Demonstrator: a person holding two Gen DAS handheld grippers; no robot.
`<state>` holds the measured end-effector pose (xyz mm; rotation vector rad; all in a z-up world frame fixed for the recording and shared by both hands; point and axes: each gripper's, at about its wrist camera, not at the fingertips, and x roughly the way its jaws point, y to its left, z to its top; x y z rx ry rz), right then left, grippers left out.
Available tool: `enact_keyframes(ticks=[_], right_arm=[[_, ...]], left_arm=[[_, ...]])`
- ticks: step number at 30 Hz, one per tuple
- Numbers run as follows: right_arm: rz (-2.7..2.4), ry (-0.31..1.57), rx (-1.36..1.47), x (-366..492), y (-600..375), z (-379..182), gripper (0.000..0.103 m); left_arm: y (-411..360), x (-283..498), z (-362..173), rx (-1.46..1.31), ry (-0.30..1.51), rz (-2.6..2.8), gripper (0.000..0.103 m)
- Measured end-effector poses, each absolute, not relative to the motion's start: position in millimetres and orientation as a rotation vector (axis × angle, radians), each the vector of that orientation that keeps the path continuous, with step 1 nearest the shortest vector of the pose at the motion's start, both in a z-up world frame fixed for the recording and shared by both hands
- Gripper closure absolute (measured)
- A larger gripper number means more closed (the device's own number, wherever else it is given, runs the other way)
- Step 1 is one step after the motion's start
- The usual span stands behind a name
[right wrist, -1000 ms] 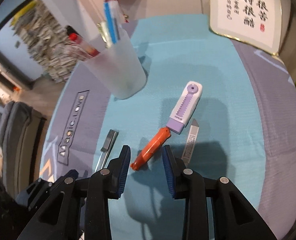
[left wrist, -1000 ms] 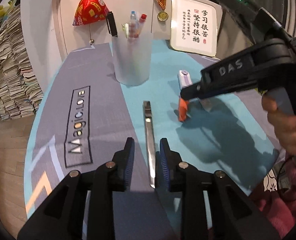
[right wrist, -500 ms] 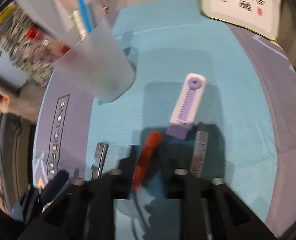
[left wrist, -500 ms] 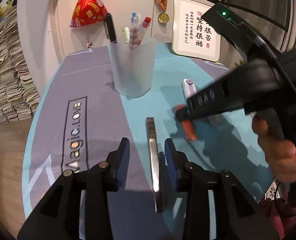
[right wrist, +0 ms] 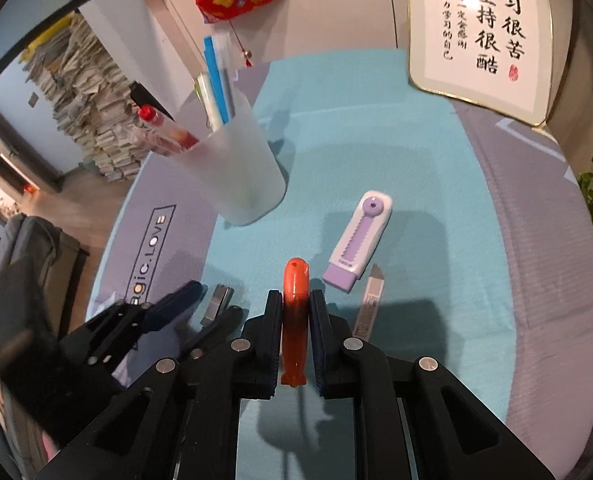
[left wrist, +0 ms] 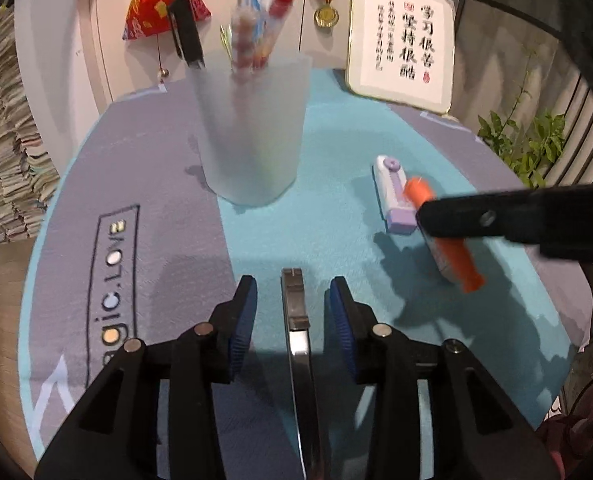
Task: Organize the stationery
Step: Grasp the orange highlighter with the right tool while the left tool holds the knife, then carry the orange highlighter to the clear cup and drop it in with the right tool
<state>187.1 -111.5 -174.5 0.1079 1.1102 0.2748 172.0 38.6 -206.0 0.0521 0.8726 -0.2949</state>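
Now the right tool (right wrist: 295,300) is squeezed tight on the orange pen (right wrist: 295,280) and holds it off the bench (right wrist: 416,160). Its jaws have just been closing on that pen. The left tool (left wrist: 292,294) is partly open, with the flat metal clip (left wrist: 296,320) lying between its pads (left wrist: 243,320), not pinched. The purple and white eraser (right wrist: 358,240) lies on the blue mat, just beside a small knife blade (right wrist: 370,306). The frosted cup (right wrist: 236,176) stands farther back with pens in it.
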Motion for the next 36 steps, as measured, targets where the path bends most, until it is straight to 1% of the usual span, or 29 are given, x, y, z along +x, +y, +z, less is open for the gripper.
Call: enact_keyframes(ticks=[1,2,12,24,32,36], right_arm=[[0.277,1.104,0.107,187.5,-112.5,-172.2,0.088],[0.278,1.100,0.107,190.1,-113.5,-171.0,0.088],[0.294,1.057,0.114,194.7,-117.4,-161.7,0.088],[0.317,1.025,0.105,198.6,-111.8,-152.4,0.088],[0.326,0.949,0.075,208.4,-99.7,-125.4,0.088],[0.331,0.871,0.083,223.4,-90.0,-100.3,0.088]], left_arm=[[38.4,171.2,-205.8,0.057,0.863,-0.285,0.079],[38.4,170.8,-205.3,0.051,0.866,-0.292,0.094],[50.5,154.4,-184.3,-0.036,0.791,-0.300,0.094],[55.9,141.3,-164.1,-0.039,0.727,-0.281,0.094],[62.2,138.0,-163.6,-0.057,0.718,-0.272,0.094],[65.5,136.3,-162.4,-0.070,0.716,-0.265,0.094]])
